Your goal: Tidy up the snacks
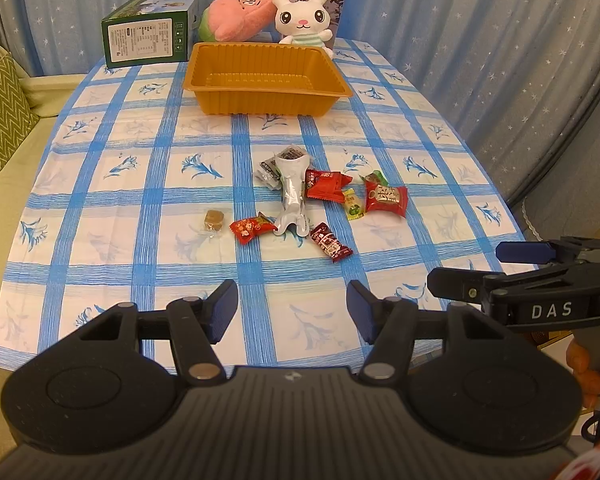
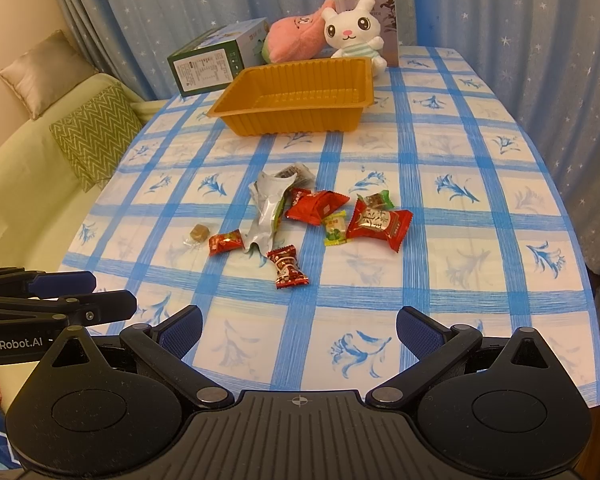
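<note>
Orange ribbed plastic tray [image 1: 266, 80] sits empty behind the scattered wrapped candies [image 1: 324, 200], likely their bin; left gripper [image 1: 292, 312] and right gripper [image 2: 299, 334] hover wide open, holding nothing.

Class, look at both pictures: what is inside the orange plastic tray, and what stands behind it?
The orange tray holds nothing; its ribbed floor is bare. Behind it stand a white rabbit plush, a pink plush and a green box. The tray's near wall hides a strip of floor.
</note>
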Tool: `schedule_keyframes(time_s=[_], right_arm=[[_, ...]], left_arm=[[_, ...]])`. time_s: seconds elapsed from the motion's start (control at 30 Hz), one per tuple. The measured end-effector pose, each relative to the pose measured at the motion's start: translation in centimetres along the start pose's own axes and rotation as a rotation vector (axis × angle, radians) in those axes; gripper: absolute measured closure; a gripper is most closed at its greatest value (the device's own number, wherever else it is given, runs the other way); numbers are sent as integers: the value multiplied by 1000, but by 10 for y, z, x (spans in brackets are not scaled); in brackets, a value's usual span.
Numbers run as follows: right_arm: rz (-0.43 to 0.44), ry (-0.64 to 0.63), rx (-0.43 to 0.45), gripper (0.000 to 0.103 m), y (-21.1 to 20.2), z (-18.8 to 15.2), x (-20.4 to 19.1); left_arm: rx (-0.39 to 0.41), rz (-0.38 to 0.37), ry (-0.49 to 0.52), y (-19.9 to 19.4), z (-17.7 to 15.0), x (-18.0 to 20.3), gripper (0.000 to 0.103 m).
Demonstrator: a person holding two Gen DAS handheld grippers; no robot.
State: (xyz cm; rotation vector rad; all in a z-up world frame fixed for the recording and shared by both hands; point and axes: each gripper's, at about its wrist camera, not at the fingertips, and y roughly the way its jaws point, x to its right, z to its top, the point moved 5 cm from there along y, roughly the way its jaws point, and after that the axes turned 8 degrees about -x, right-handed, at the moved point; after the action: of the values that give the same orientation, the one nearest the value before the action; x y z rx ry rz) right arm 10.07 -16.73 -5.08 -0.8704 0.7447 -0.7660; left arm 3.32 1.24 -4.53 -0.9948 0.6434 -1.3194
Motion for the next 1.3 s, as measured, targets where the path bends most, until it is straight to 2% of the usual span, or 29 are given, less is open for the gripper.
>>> schedule_keyframes(time_s=[0.47,0.67,0.77,0.8,0.87,1.0,1.07,1.3], right_arm=[[2,0,0,0,2,3,7],[13,-30,32,0,1,6,7],[16,-60,59,1,7,12,24],[17,-71,69,2,7,13,27],[30,-107,92,13,12,18,34],[41,-164,115,18,26,27,51],[41,-201,115,25,34,30,56],[69,-345,88,34,62,48,77]], left_arm=[[-1,6,-8,0,0,-5,44],[-3,32,-33,18,10,-12,44],[-3,47,-49,23,14,-15,43],[-4,52,-53,24,15,-16,43],[-6,62,-59,27,18,-16,43],[-8,71,-76,35,24,-21,43],[-12,79,-87,39,26,-23,43],[-24,103,-122,54,37,-30,43]])
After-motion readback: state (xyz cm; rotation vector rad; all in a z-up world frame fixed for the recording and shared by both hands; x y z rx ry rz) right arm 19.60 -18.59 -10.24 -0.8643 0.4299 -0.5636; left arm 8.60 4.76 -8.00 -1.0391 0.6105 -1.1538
